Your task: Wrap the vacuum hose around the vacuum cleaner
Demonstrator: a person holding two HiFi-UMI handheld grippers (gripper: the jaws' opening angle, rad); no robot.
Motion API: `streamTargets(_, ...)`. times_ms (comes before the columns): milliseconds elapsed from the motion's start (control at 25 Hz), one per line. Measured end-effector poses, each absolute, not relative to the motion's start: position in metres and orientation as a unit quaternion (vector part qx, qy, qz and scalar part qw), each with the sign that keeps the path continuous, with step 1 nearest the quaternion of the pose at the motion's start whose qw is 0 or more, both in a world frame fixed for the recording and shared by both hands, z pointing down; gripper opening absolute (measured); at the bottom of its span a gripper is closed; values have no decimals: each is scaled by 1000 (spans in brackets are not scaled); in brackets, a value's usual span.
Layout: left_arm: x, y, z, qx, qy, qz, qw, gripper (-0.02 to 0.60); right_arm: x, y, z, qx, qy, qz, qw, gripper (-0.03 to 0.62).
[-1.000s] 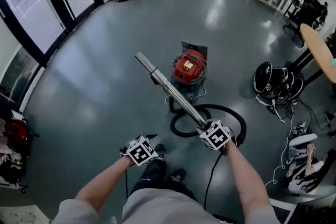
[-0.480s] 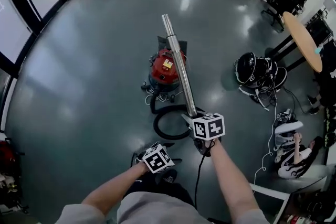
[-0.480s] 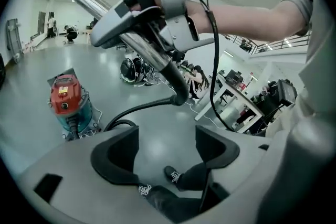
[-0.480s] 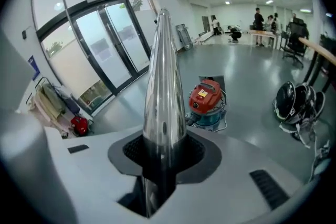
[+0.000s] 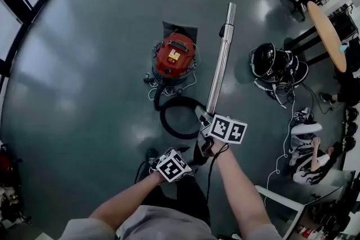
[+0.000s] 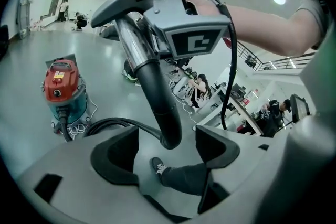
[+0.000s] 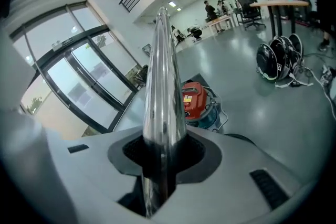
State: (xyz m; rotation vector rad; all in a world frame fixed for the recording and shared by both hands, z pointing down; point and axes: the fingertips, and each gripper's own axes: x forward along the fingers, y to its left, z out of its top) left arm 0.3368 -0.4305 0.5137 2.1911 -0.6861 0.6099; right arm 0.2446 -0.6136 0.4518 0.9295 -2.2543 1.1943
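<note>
The red vacuum cleaner (image 5: 174, 59) stands on the grey floor, also in the left gripper view (image 6: 63, 86) and the right gripper view (image 7: 194, 99). Its black hose (image 5: 169, 118) lies looped on the floor in front of it. My right gripper (image 5: 209, 121) is shut on the chrome wand (image 5: 220, 62), which points up and away past the vacuum's right side; the wand (image 7: 164, 92) fills the gap between the jaws. My left gripper (image 5: 174, 164) hangs just below, open (image 6: 167, 147). The hose's black curved end (image 6: 157, 107) hangs ahead of its jaws, untouched.
A pile of black helmets and bags (image 5: 273, 67) lies right of the wand. A round wooden table (image 5: 326, 31) stands at the far right. A person (image 5: 306, 160) sits on the floor at the right. A white cord (image 5: 154, 84) lies by the vacuum's base.
The wand has swung from pointing upper left to pointing upper right, passing over the vacuum. The left gripper has come closer under the right one. The hose loop has shifted left.
</note>
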Motion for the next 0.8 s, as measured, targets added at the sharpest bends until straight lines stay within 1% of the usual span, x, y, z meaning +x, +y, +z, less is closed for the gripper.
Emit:
streamTargets(160,347,-454,538,823,-322,230,407,331,262,-635,464,362,-791,466,161,116)
streamTargets(280,360,-473,561,802,-351,231,425,331,288,-652,481,381,-762,510,121,115)
streamTargets(400,369,-494,582,788,-385,235,419,328,318,-671,504,395,-733,547,89,116)
streamTargets(480,372,-504,597,787,-397,252,401,192,337,-683,521,402,-717,565,73,117)
streamTargets(520,373,-508,604,788,-395,260,395,138,345,-689,529,405,-709,574,65,116)
streamTargets(800,352,-538,637,817,-326,303,367,135,368,-720,596,414,-658,629,31,117)
